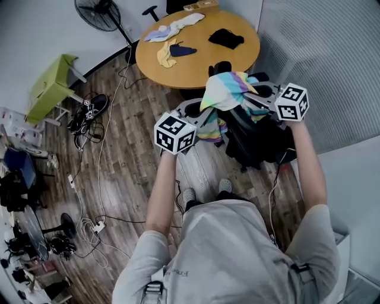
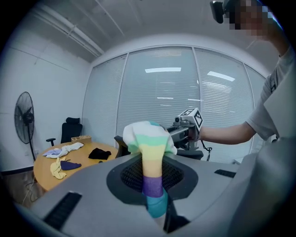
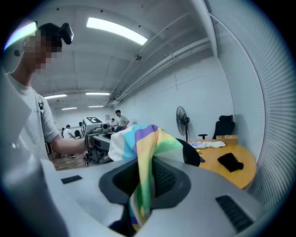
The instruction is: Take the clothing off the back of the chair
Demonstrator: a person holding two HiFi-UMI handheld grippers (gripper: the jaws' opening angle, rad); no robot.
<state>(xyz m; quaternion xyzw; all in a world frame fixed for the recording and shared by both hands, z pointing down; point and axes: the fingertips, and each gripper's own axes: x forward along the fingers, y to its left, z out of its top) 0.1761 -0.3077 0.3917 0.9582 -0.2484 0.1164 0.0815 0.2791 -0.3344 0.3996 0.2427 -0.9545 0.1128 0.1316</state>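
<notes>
A garment [image 1: 228,89] with pastel stripes in white, green, yellow, purple and teal hangs bunched over the back of a black office chair [image 1: 252,142]. My left gripper [image 1: 203,114] is shut on its left end, and in the left gripper view the striped cloth [image 2: 150,152] runs down between the jaws of that gripper [image 2: 155,206]. My right gripper [image 1: 254,98] is shut on the right end. In the right gripper view the cloth [image 3: 145,152] drapes through that gripper [image 3: 136,210]. The garment stretches between the two grippers, lifted slightly above the chair back.
A round wooden table [image 1: 196,68] stands just beyond the chair with a black item [image 1: 225,38], a yellow and blue piece [image 1: 169,53] and a white piece [image 1: 178,25] on it. A fan [image 1: 98,13], a green stool [image 1: 50,86] and floor cables [image 1: 89,178] lie left. Blinds close the right side.
</notes>
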